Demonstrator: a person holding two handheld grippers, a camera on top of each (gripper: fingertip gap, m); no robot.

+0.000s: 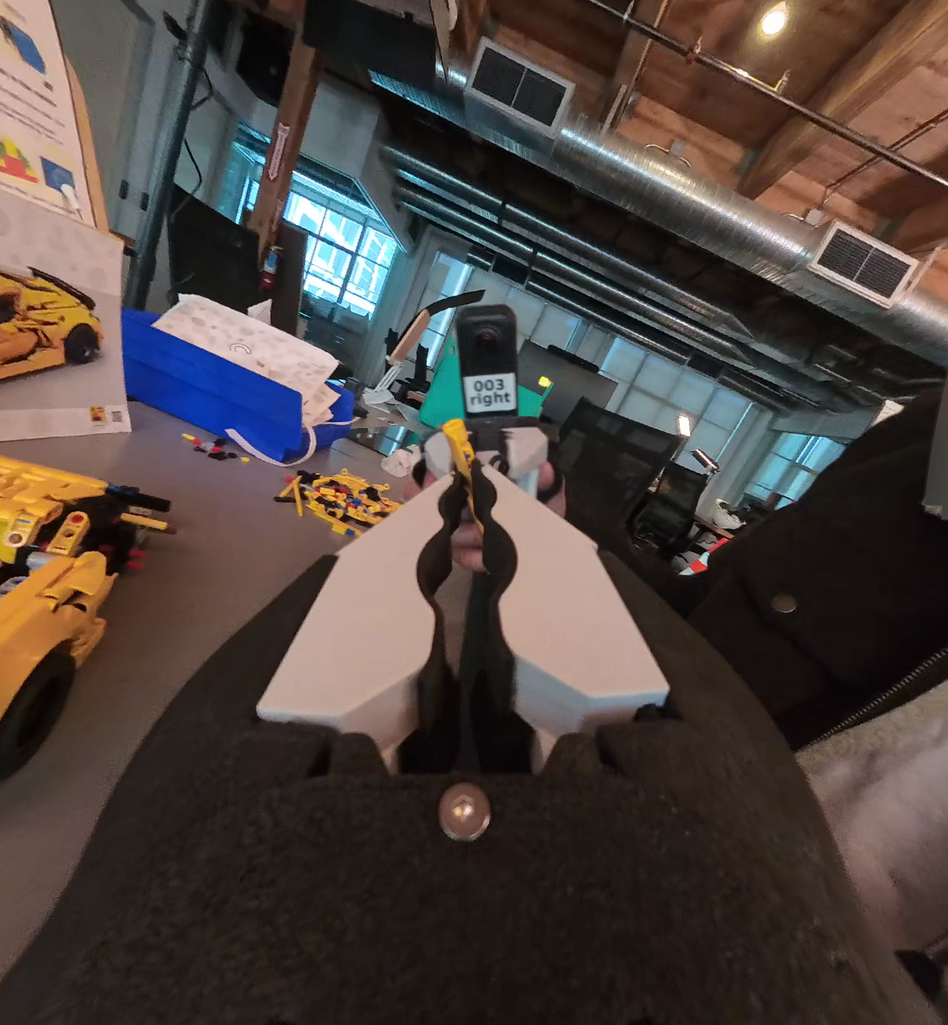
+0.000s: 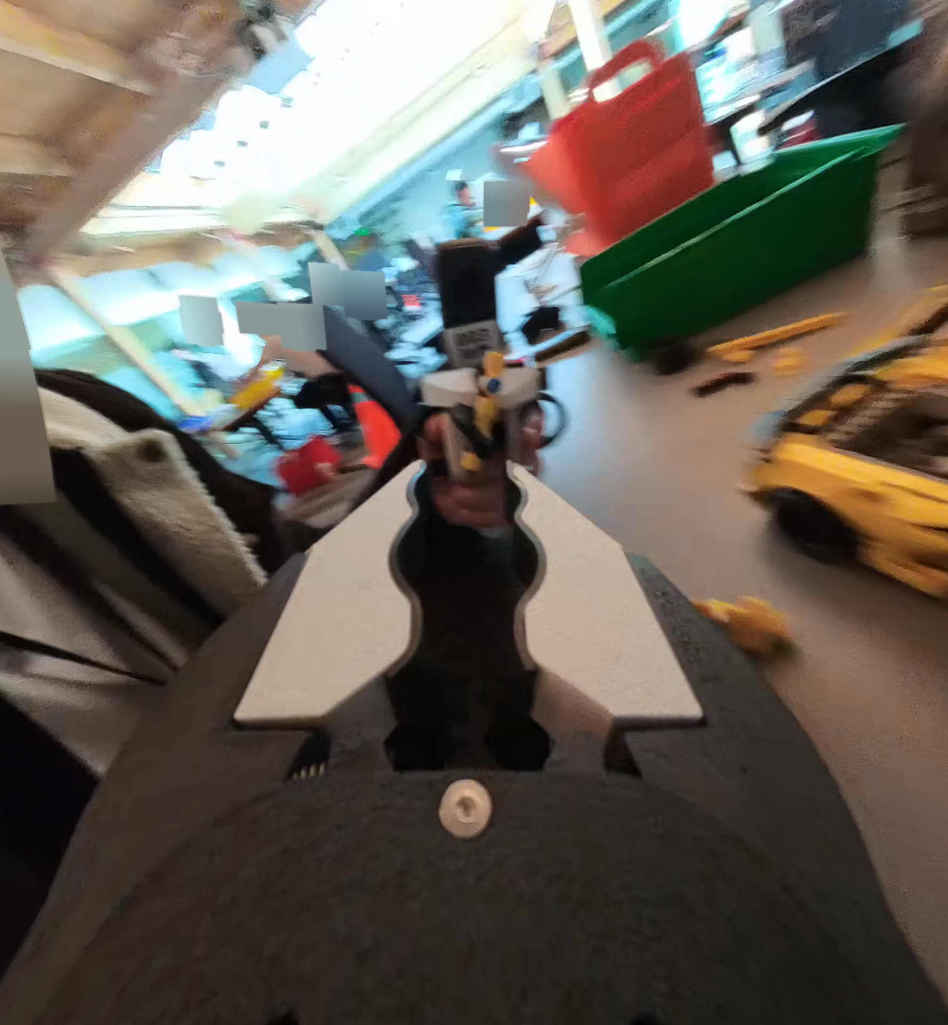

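My left gripper (image 1: 469, 477) is raised above the grey table (image 1: 210, 582). It is shut on a thin yellow brick piece (image 1: 463, 460) that stands upright between its black pads. My right gripper (image 1: 482, 452) faces it tip to tip, with its white fingers apart on either side of the piece's upper end. In the right wrist view my right gripper (image 2: 466, 471) is open. The yellow piece (image 2: 485, 407) reaches down toward the gap between its fingertips, held by the left gripper (image 2: 482, 388) beyond. That view is blurred, so I cannot tell if the right fingers touch the piece.
A yellow brick car (image 1: 33, 599) stands on the table at the left; it also shows in the right wrist view (image 2: 871, 488). A pile of loose pieces (image 1: 344, 499), a blue bin (image 1: 210, 382), a picture board of the car (image 1: 33, 344), a green bin (image 2: 738, 266) and a red bag (image 2: 627, 144) stand farther back. A person's dark jacket (image 1: 849, 582) is close by. My hands' fingertips stand some 4 cm from each other.
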